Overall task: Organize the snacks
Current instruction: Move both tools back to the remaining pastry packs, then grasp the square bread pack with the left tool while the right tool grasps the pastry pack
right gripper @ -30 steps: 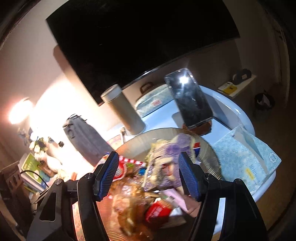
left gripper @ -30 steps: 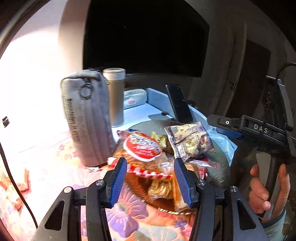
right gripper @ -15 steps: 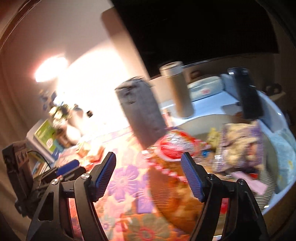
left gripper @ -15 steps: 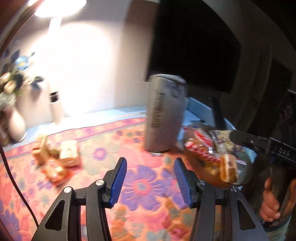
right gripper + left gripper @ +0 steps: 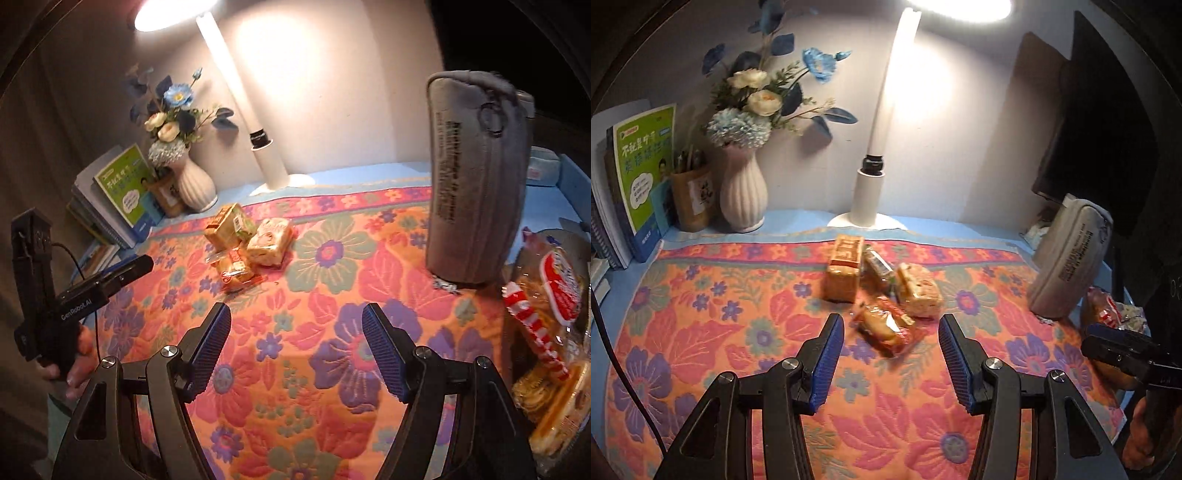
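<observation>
A small heap of wrapped snacks lies on the floral cloth (image 5: 738,332): a tan cake pack (image 5: 843,274), a pale nougat-like pack (image 5: 919,291), a dark-wrapped bar (image 5: 877,266) and an orange-red pack (image 5: 884,326) nearest me. My left gripper (image 5: 891,354) is open and empty, just short of the orange-red pack. My right gripper (image 5: 296,349) is open and empty over bare cloth, with the heap (image 5: 247,243) ahead to its left. A bowl piled with snack bags (image 5: 550,314) sits at the right; it also shows in the left wrist view (image 5: 1108,314).
A grey pouch (image 5: 474,177) stands upright beside the bowl. A white lamp (image 5: 870,192), a white vase of flowers (image 5: 742,195), a pen holder (image 5: 690,199) and books (image 5: 639,177) line the back wall. A dark screen (image 5: 1108,140) is at the right.
Both grippers have swung left, away from the snack bowl, toward the loose snack heap on the cloth. Both stay open and empty.
</observation>
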The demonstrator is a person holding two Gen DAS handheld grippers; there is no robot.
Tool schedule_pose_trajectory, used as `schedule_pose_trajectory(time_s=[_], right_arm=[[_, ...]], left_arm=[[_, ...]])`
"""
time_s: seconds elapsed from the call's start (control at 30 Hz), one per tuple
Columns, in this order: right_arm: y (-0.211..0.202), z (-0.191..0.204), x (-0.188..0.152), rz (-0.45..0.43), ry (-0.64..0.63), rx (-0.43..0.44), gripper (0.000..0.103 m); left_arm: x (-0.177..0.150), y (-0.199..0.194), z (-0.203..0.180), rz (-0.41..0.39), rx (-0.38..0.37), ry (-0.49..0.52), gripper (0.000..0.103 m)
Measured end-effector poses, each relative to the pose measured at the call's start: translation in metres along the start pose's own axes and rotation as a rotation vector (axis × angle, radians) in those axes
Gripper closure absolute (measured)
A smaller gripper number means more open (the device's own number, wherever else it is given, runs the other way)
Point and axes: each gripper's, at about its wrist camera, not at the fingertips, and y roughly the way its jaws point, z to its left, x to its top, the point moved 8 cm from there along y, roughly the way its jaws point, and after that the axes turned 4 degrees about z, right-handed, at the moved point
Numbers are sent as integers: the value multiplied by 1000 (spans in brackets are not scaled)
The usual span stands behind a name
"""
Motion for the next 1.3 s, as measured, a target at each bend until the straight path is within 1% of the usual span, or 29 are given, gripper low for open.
schedule_pose_trajectory(time_s=[0.07, 0.17, 0.33, 0.43, 0.53, 0.63, 0.73, 0.9, 0.93, 0.97, 1.0, 1.03, 1.07, 1.17, 1.3], right_arm=[[19, 9, 4, 33, -13, 7, 30], [47, 18, 12, 79, -23, 13, 30], [87, 24, 24, 135, -32, 0, 30], [107, 25, 37, 144, -39, -12, 30], [124, 23, 49, 141, -33, -19, 30], [142, 20, 59, 138, -25, -33, 30], [158, 17, 66, 136, -22, -39, 30], [176, 18, 68, 120, -56, -73, 30], [179, 18, 67, 115, -63, -84, 33], [183, 16, 65, 115, -70, -99, 40], [187, 15, 62, 121, -75, -103, 45], [190, 14, 60, 129, -78, -109, 52], [191, 12, 59, 122, -78, -109, 54], [185, 9, 59, 106, -79, -119, 55], [175, 6, 52, 115, -73, -130, 55]], left_arm=[[2, 10, 17, 18, 14, -20, 52], [6, 29, 33, 57, 20, -40, 52], [16, 64, 39, 110, 25, -32, 52], [26, 88, 37, 139, 26, -20, 52], [36, 114, 37, 154, 45, -13, 52], [40, 137, 41, 167, 56, -25, 52], [41, 152, 45, 170, 42, -52, 52], [38, 163, 49, 160, 43, -53, 52], [38, 163, 49, 155, 41, -50, 54], [38, 164, 49, 151, 40, -47, 56], [38, 165, 48, 148, 36, -43, 60], [37, 166, 47, 145, 31, -38, 64], [37, 166, 46, 143, 34, -30, 66], [36, 162, 44, 127, 65, -4, 67], [31, 153, 44, 119, 80, -4, 68]])
